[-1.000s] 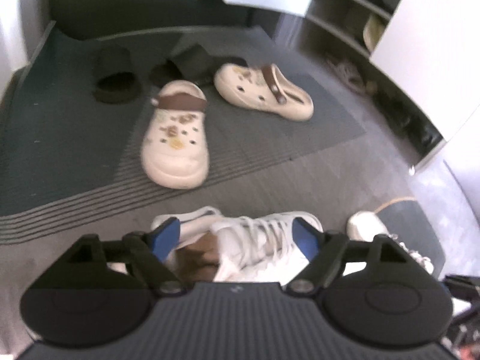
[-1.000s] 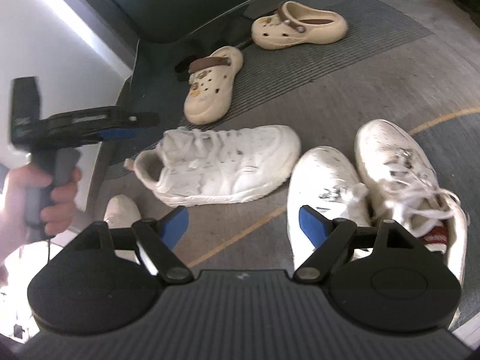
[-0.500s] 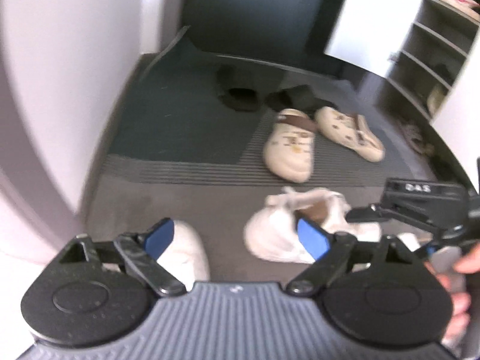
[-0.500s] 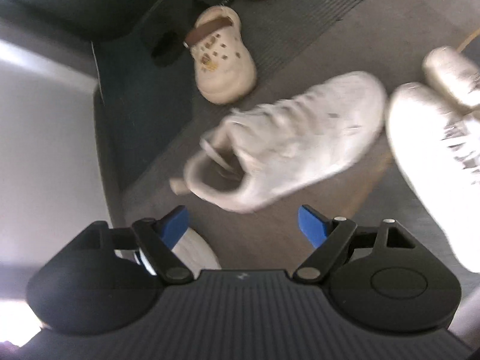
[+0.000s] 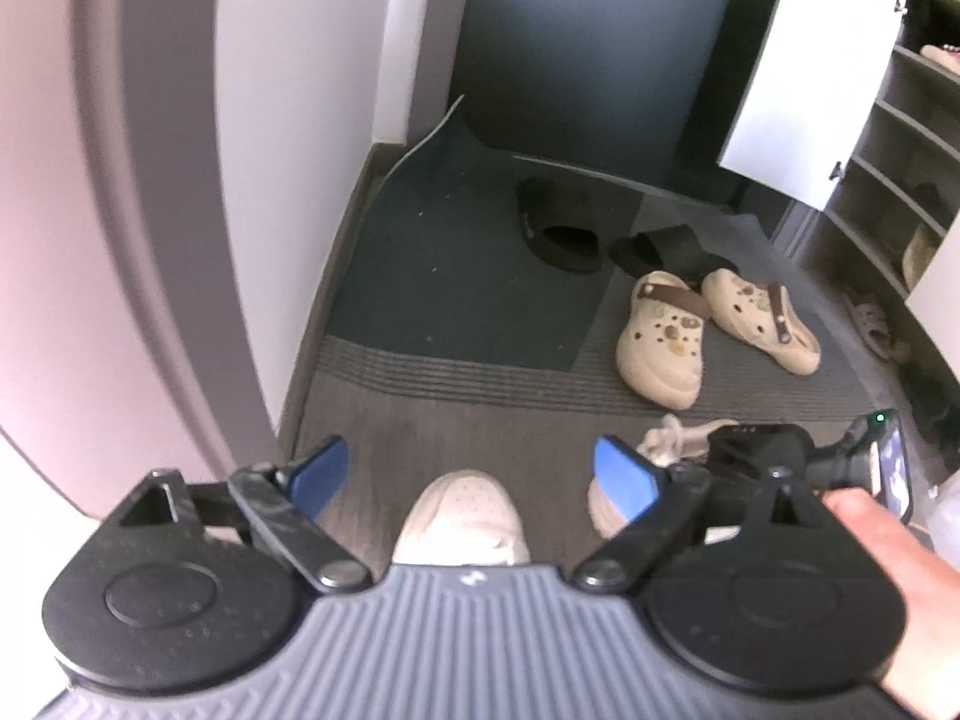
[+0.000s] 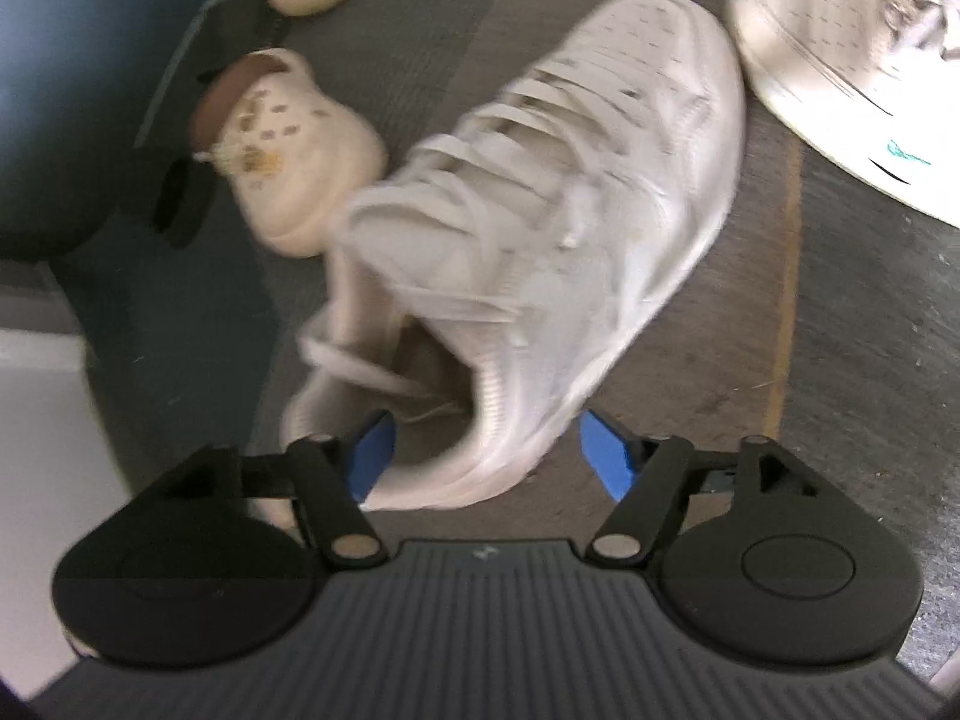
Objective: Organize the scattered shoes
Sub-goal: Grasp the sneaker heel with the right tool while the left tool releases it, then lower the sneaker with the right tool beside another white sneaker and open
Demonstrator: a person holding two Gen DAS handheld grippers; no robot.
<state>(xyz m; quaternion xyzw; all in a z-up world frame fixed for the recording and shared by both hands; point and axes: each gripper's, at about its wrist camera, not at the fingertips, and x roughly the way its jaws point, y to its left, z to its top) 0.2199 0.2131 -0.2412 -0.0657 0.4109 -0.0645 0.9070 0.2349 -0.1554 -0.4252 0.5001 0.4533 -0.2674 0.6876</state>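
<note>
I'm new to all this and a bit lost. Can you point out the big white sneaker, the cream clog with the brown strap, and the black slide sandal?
white sneaker (image 6: 540,228): right wrist view, on its laces.
cream clog (image 5: 660,348): left wrist view, on its toe top.
black slide sandal (image 5: 561,237): left wrist view, on its strap.

On the floor, a sneaker (image 6: 540,228) lies tilted, its heel end between the spread fingers of the right gripper (image 6: 486,450), one finger inside the collar. A clog (image 6: 288,162) sits on the mat (image 5: 456,276) just left of it, a second clog (image 5: 762,318) beside that one toward the shelves (image 5: 900,180) at the right. Two slides (image 5: 558,228) lie behind the clogs near the mat's far edge. Another sneaker's toe (image 5: 462,510) lies between the left gripper (image 5: 474,474) fingers
</note>
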